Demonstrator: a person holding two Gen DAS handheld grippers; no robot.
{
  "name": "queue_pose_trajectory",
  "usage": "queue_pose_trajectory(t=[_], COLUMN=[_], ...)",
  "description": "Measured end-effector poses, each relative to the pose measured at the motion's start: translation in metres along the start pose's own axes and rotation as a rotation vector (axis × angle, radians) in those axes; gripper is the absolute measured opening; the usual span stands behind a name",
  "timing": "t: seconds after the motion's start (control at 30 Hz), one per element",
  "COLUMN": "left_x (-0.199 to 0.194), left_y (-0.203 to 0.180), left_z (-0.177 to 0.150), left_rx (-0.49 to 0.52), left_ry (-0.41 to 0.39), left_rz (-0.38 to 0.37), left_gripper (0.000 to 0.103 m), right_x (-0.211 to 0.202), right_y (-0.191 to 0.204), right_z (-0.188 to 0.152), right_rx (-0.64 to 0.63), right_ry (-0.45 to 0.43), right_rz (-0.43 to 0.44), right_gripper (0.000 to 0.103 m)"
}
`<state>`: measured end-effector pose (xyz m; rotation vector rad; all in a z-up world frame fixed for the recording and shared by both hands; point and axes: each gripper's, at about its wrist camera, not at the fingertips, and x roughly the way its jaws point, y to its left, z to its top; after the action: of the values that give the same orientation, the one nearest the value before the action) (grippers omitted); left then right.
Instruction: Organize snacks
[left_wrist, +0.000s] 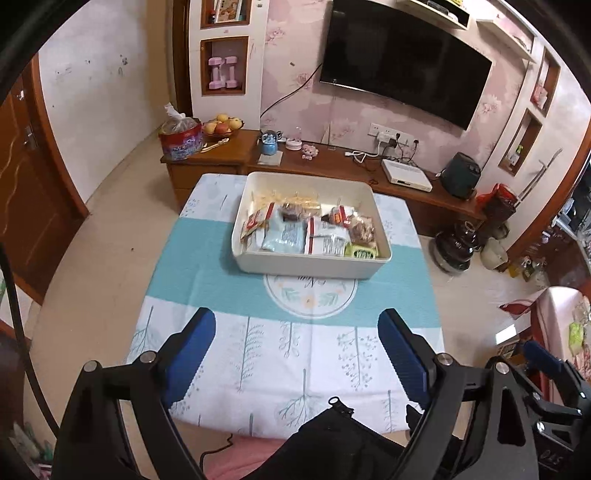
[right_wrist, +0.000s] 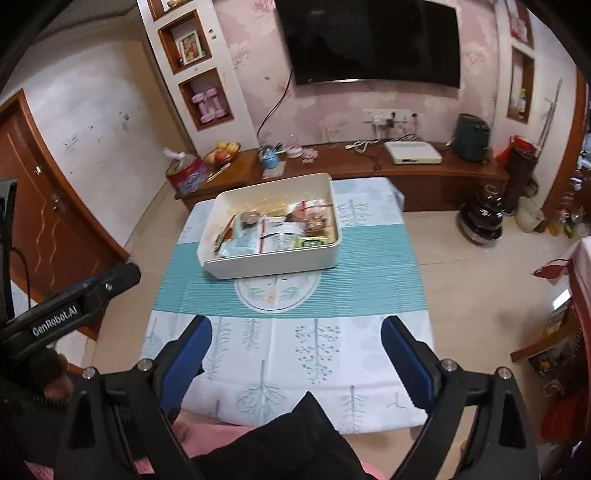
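Note:
A cream plastic bin (left_wrist: 255, 199) stands on the far half of a small table with a teal and white cloth (left_wrist: 207, 258). It holds several snack packets (left_wrist: 314, 229), among them a pale blue bag, a white bag and a green pack. In the right wrist view the bin (right_wrist: 273, 266) and its snacks (right_wrist: 273, 232) sit at the same spot. My left gripper (left_wrist: 297, 325) is open and empty above the table's near edge. My right gripper (right_wrist: 295, 332) is open and empty too, beside the left one, whose black body shows in the right wrist view (right_wrist: 74, 306).
A low wooden TV cabinet (left_wrist: 332, 162) runs behind the table with a red tin (left_wrist: 181, 142), a fruit bowl (left_wrist: 221, 127), a white box and a dark appliance. A TV (left_wrist: 402, 59) hangs above. Pots stand on the floor at the right (left_wrist: 454, 247). A brown door is at the left.

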<state>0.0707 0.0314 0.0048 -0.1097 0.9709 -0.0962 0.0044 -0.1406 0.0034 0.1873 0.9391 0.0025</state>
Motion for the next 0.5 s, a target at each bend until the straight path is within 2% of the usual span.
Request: queue_pose_trajectory(t=[0.13, 0.23, 0.33, 0.5], left_x=[-0.007, -0.01, -0.019, -0.023], left_y=[-0.001, 0.001, 0.001, -0.006], left_z=[-0.018, -0.025, -0.031, -0.04], left_rx=[0.004, 0.006, -0.002, 0.023], left_ry=[-0.006, 0.004, -0.031, -0.036], left_rz=[0.05, 0.089, 0.15, 0.153], left_gripper=[0.103, 0.103, 0.103, 0.103], right_x=[-0.001, 0.0, 0.0, 0.001], right_y=[0.004, 0.006, 0.009, 0.009], right_z=[-0.014, -0.019, -0.024, -0.028], right_rx=[-0.037, -0.049, -0.07, -0.076], right_ry=[0.02, 0.031, 0.045, 0.06], right_rz=[0.03, 0.044, 0.063, 0.084], right_gripper=[0.094, 0.101, 0.102, 0.102])
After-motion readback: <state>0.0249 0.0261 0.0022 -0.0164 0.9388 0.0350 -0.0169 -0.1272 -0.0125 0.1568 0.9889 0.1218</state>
